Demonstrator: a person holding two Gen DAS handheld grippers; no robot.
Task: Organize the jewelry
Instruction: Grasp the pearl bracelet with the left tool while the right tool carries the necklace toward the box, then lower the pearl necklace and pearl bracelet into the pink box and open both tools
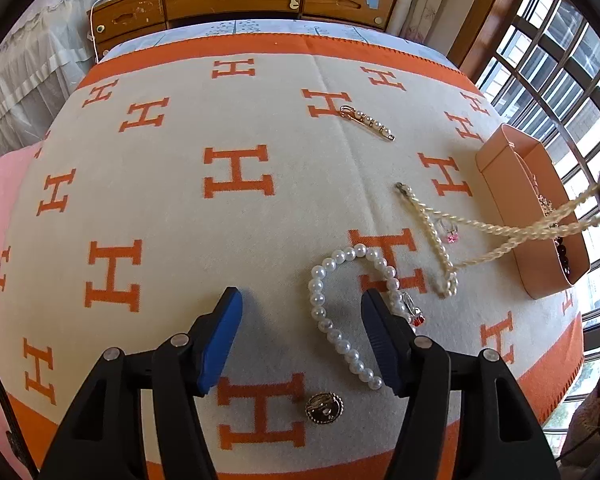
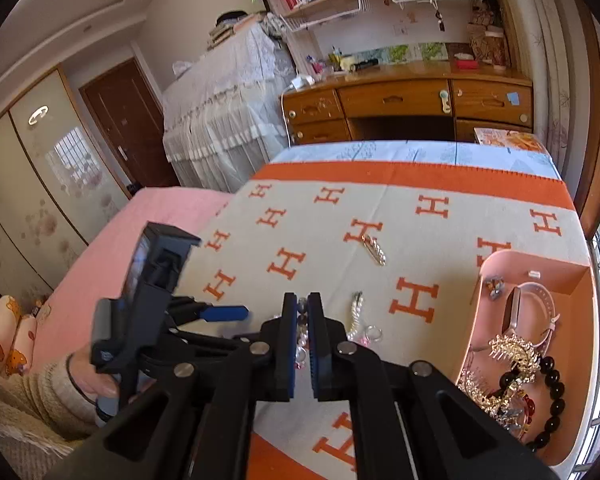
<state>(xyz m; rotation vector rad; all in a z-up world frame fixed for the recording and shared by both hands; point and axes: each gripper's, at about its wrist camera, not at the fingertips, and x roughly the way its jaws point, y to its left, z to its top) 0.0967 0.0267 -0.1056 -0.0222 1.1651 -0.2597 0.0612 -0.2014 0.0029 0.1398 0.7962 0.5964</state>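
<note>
My left gripper (image 1: 302, 300) is open and empty, low over the blanket, its fingers either side of a large-bead pearl bracelet (image 1: 332, 320). My right gripper (image 2: 303, 312) is shut on a small-bead pearl necklace (image 1: 500, 232); the strand stretches from the blanket up past the pink tray (image 1: 500, 184) to the right gripper at the frame edge. The beads show between the pads (image 2: 302, 336). The tray (image 2: 496, 320) holds a watch (image 2: 532, 308), black beads (image 2: 556, 392) and gold hair combs. A pearl pin (image 1: 366, 122), a pink ring (image 1: 450, 232) and a gold brooch (image 1: 324, 408) lie on the blanket.
The H-patterned blanket (image 1: 236, 176) covers a bed. A wooden desk (image 1: 236, 0) stands behind it and a window (image 1: 560, 60) is at the right. A pink sheet (image 2: 112, 240) lies to the left. The left gripper's body (image 2: 148, 300) is close beside the right one.
</note>
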